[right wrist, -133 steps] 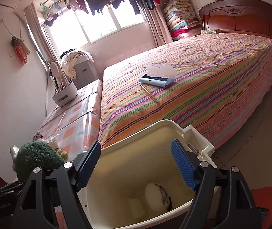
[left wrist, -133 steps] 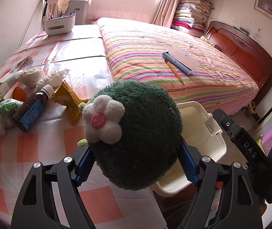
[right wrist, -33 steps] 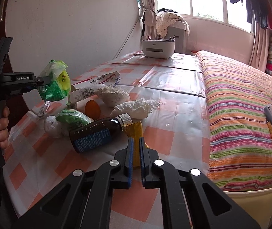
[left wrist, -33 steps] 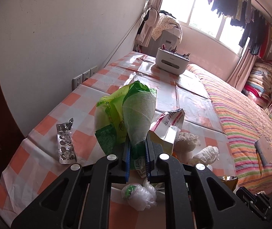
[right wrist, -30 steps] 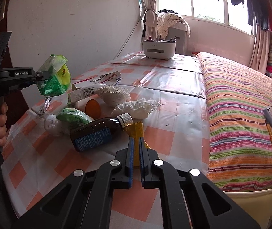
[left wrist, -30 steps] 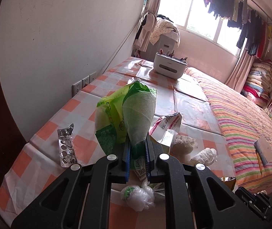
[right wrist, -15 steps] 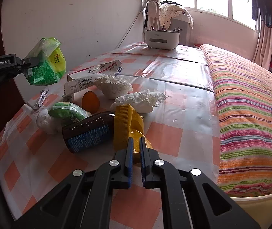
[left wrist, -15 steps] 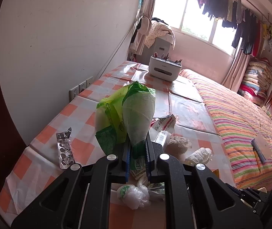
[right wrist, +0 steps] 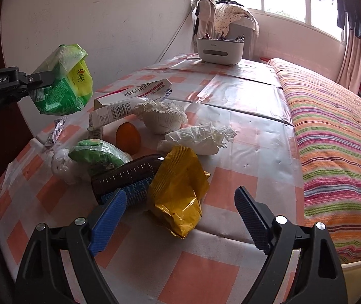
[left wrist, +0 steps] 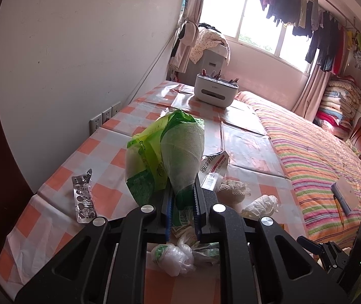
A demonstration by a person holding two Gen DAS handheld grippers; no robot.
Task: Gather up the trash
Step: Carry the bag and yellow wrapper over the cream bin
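My left gripper (left wrist: 182,202) is shut on a crumpled green plastic wrapper (left wrist: 165,152) and holds it above the checked table (left wrist: 53,217). The right wrist view shows the same wrapper (right wrist: 64,81) at the left, in the air. My right gripper (right wrist: 180,217) hangs low over the table's near edge with its jaws opening wide. A crumpled yellow wrapper (right wrist: 180,190) lies between and just ahead of the blue pads, untouched. A brown medicine bottle (right wrist: 127,177) lies against the wrapper's left side.
More litter sits behind: an orange (right wrist: 127,136), white tissue (right wrist: 198,139), a torn carton (right wrist: 129,103), a lace cloth (right wrist: 162,116), a knotted bag (right wrist: 96,157) and a blister pack (left wrist: 83,198). The cream bin's rim (right wrist: 358,266) shows below right. The striped bed (right wrist: 332,126) borders the table.
The right jaws, shut half a second ago, now stand wide apart, and that gripper has come closer to the yellow wrapper. The left gripper still holds the green wrapper, hardly moved.
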